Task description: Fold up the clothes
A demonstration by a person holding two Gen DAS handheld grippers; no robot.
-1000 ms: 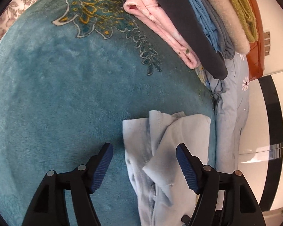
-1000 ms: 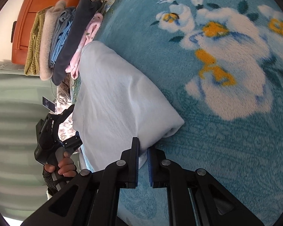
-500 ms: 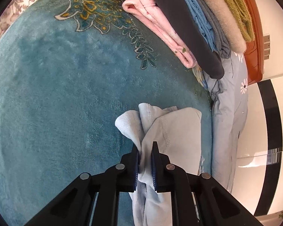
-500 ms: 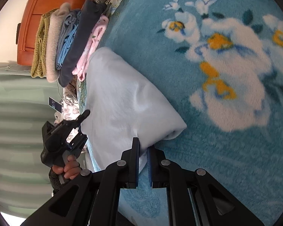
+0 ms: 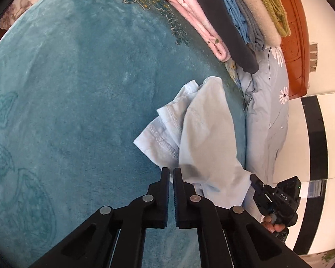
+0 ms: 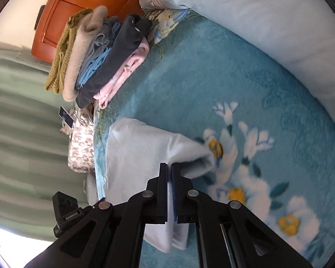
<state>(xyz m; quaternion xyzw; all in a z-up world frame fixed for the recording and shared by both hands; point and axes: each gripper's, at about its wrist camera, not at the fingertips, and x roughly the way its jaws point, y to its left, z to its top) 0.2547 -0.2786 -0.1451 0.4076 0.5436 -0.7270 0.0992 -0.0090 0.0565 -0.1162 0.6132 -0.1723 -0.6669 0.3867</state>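
Note:
A light blue garment [image 5: 203, 134] lies bunched on the teal blanket [image 5: 78, 89], near the bed's right edge in the left wrist view. My left gripper [image 5: 171, 169] is shut on its near fold, and stitched hems fan out to the left of the tips. In the right wrist view the same garment [image 6: 140, 147] forms a folded roll. My right gripper [image 6: 169, 164] is shut on its edge, with pale cloth showing between the jaws. The right gripper's body [image 5: 277, 198] and a hand [image 5: 271, 224] show at the left view's lower right.
A stack of folded clothes [image 5: 230, 15], pink at the bottom and olive on top, sits at the far end by the wooden headboard [image 5: 294, 44]. A pale blue duvet [image 6: 256, 11] runs along the blanket's far side. A flowered sheet [image 5: 268, 122] hangs over the bed edge.
The left jaws went from wide open to shut on the garment's fold. Both grippers then moved across the bed, dragging the garment along. The right gripper rolled and rose a little.

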